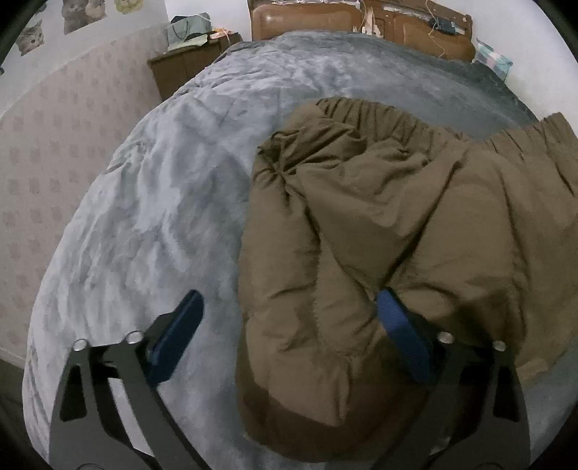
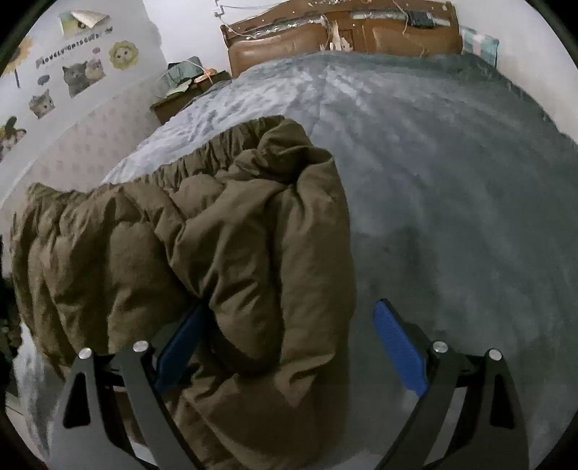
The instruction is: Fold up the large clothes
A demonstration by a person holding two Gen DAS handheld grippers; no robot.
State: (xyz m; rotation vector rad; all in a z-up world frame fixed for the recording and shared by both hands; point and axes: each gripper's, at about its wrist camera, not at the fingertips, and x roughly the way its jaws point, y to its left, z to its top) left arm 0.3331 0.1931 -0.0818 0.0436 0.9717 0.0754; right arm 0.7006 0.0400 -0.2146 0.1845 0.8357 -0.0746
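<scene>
**Mia:** Where is the big coat?

**Ben:** The puffy brown coat (image 1: pixel 379 224) lies on the grey blanket (image 1: pixel 151 202) of the bed; it is all bunched up, with its crinkly stretchy edge on the far side, nearer the brown headboard (image 1: pixel 325 18).

**Mia:** What does the left gripper (image 1: pixel 285 332) do?

**Ben:** Its jaws stand wide apart; a fat fold of the coat sits between them; one blue pad (image 1: pixel 177 336) is over the blanket, clear of the coat; the other seems to touch the coat's cloth; the jaws do not squeeze it.

**Mia:** And the right gripper (image 2: pixel 289 343)?

**Ben:** Its jaws are wide apart too; the coat's edge lies between them; the left pad is partly hidden by the coat; the right pad (image 2: pixel 397 347) is over bare blanket.

**Mia:** What else is there?

**Ben:** Cat stickers (image 2: pixel 79 76) are on the wall; a small brown cabinet (image 1: pixel 180 68) stands beside the bed.
</scene>
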